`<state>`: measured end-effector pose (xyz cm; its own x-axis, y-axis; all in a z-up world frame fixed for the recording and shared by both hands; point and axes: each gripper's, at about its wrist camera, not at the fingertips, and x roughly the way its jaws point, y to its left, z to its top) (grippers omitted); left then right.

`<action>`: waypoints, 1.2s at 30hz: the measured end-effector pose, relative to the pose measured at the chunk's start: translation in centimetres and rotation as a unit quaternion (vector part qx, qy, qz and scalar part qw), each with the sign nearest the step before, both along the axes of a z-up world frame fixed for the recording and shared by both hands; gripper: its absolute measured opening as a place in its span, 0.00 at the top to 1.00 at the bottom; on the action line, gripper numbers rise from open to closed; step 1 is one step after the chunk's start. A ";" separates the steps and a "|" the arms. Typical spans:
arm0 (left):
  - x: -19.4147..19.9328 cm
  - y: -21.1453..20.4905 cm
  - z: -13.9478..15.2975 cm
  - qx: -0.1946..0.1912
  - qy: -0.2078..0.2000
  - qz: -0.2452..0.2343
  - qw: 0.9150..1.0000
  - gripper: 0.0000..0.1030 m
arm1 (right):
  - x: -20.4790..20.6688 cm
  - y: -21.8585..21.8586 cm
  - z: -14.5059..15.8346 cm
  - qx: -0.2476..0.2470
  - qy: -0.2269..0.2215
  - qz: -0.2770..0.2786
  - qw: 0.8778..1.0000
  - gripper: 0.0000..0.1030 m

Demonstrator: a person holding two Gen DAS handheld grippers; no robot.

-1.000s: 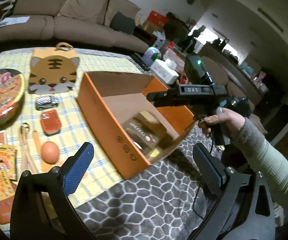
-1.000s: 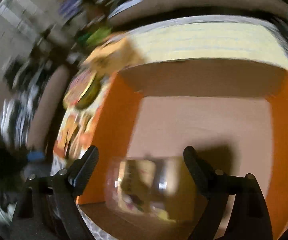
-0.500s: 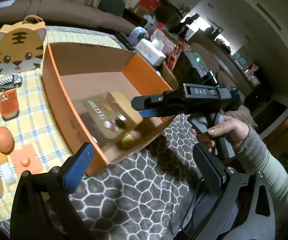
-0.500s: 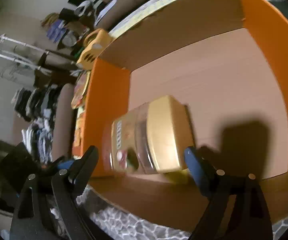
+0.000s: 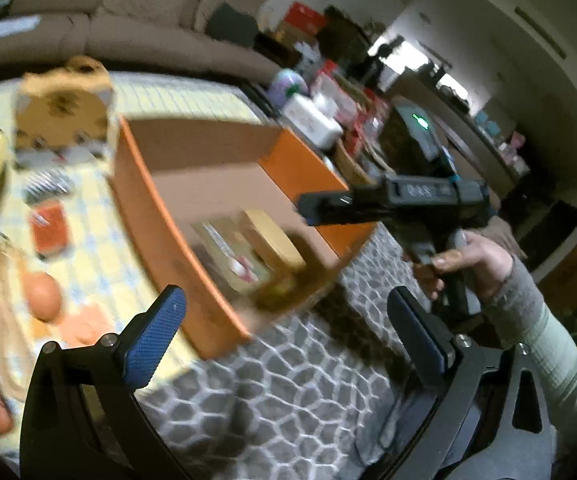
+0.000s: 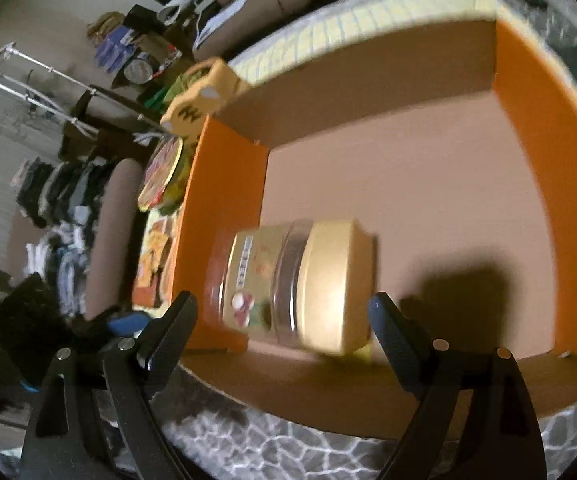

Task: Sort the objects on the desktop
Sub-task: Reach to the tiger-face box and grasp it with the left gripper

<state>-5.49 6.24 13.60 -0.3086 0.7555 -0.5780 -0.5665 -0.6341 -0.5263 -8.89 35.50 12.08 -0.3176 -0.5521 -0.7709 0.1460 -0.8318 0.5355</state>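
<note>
The right hand-held gripper (image 6: 282, 320) hangs over the near wall of an orange cardboard box (image 6: 224, 184), its jaws spread wide and pinching nothing. Just beyond its fingertips, a clear plastic jar with a broad cream-gold lid (image 6: 300, 284) lies on its side on the box floor, close to the near left corner, lid towards the box's middle. The left hand-held gripper (image 5: 284, 320) is likewise spread and empty, poised above the grey pebble-patterned cloth at the bench (image 5: 272, 400) edge.

The jar looks rigid and fairly light, with smooth, probably slippery walls; lying as it does, it seems liable to roll. The best hold is likely across the lid or the labelled body, pads on opposite sides, which calls for nearly the full spread of the jaws.

Beyond the box, on the yellow checked cloth, wait an egg (image 5: 42, 292), a small red packet (image 5: 48, 230) and a tiger-face pouch (image 5: 64, 112). The egg, if real, is fragile and wants a light squeeze. A sofa fills the background.
</note>
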 end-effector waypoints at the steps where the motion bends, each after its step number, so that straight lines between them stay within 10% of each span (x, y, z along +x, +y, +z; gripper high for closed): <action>1: -0.5 -0.9 0.7 -0.006 0.013 0.013 1.000 0.01 | -0.2 -0.4 0.8 0.004 0.013 0.000 1.000 0.13; 14: -12.0 -8.9 3.3 -0.136 0.111 0.119 0.977 0.04 | -9.3 -9.1 7.1 0.012 0.107 0.017 0.994 0.13; 19: -16.9 -8.2 0.0 -0.203 0.116 0.114 0.966 0.20 | -14.5 -11.9 5.8 0.005 0.090 0.005 0.996 0.17; 36: -23.4 -5.4 -4.8 -0.225 0.101 0.058 0.967 0.37 | -22.0 -15.0 -1.7 -0.015 0.011 0.007 1.000 0.40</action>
